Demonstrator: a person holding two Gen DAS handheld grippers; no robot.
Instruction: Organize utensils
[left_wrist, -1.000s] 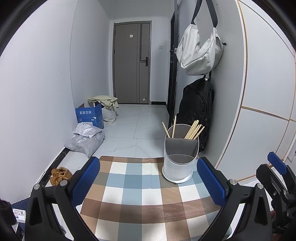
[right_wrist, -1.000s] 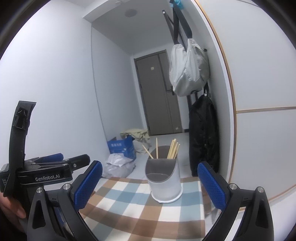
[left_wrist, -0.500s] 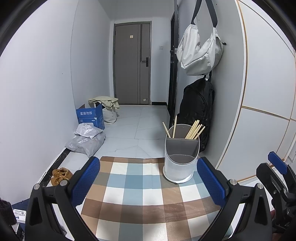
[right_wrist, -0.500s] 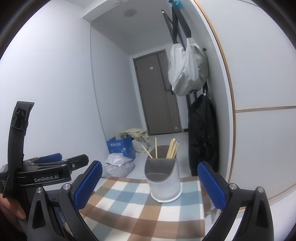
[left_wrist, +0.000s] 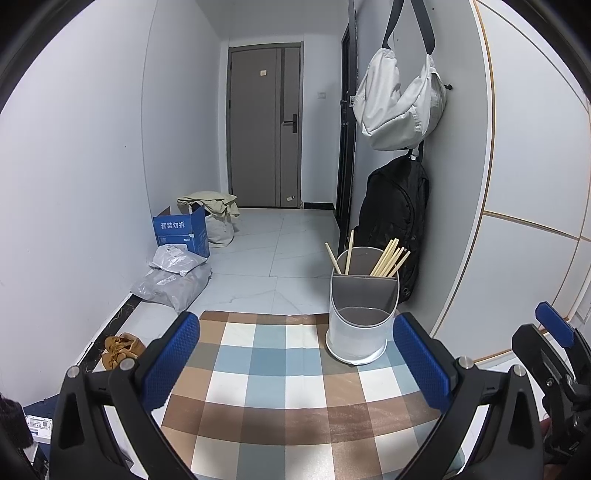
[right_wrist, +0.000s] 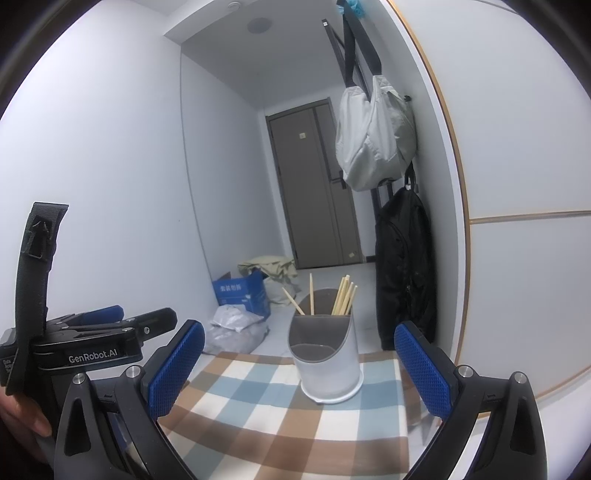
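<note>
A white and grey utensil holder (left_wrist: 360, 317) stands at the far right of a checked cloth (left_wrist: 280, 391). Several wooden chopsticks (left_wrist: 389, 258) stand in its rear compartment; the front compartment looks empty. It also shows in the right wrist view (right_wrist: 327, 362), with the chopsticks (right_wrist: 343, 295). My left gripper (left_wrist: 295, 362) is open and empty, held above the near part of the cloth. My right gripper (right_wrist: 299, 369) is open and empty, just short of the holder. The left gripper's body (right_wrist: 96, 350) shows at the left of the right wrist view.
A white wall panel (left_wrist: 517, 221) runs close along the right of the cloth. A black backpack (left_wrist: 399, 218) and a pale bag (left_wrist: 399, 107) hang behind the holder. On the floor beyond lie a blue box (left_wrist: 181, 230), plastic bags (left_wrist: 173, 277) and brown shoes (left_wrist: 120, 349).
Both views have shifted only slightly; the holder and chopsticks have not moved. Both grippers stay open and empty.
</note>
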